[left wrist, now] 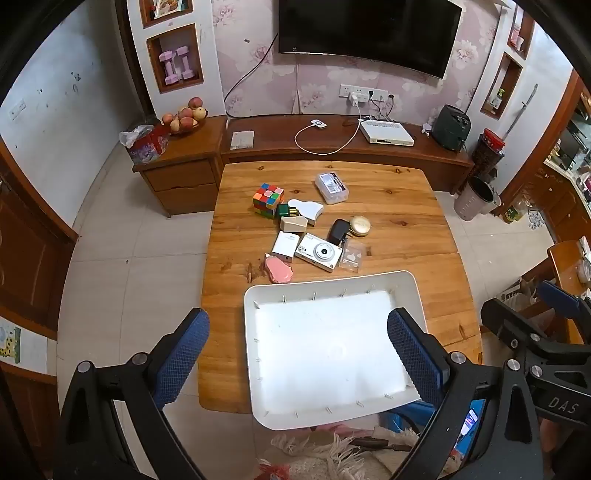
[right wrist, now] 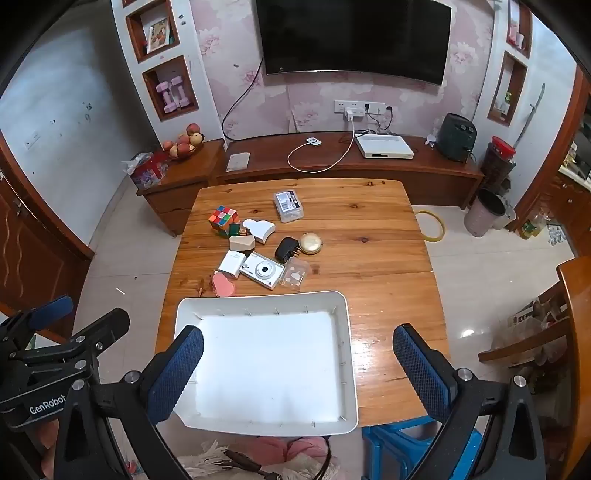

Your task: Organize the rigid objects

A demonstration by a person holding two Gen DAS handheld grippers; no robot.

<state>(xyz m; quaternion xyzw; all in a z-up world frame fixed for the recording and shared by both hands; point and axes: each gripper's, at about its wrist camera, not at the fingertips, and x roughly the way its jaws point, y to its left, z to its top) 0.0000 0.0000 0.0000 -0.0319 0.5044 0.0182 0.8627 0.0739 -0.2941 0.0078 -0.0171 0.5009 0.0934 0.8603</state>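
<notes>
A white tray (left wrist: 255,354) (right wrist: 351,369) lies empty at the near edge of the wooden table (left wrist: 406,206) (right wrist: 380,229). Beyond it lie small objects: a white camera (left wrist: 320,252) (right wrist: 263,270), a colour cube (left wrist: 268,200) (right wrist: 222,219), a black charger (left wrist: 339,231) (right wrist: 286,249), a pink item (left wrist: 279,269) (right wrist: 223,285), a clear case (left wrist: 331,187) (right wrist: 289,205), a round gold compact (left wrist: 360,225) (right wrist: 310,243). My left gripper (left wrist: 297,349) and right gripper (right wrist: 297,363) are both open and empty, held high above the tray.
A white box (left wrist: 284,245), a wooden block (left wrist: 293,223) and a white heart-shaped piece (left wrist: 306,209) lie among the objects. A low wooden cabinet (left wrist: 332,147) and a TV (left wrist: 369,33) stand behind the table. A bin (right wrist: 484,212) and a wooden chair (right wrist: 569,325) are right.
</notes>
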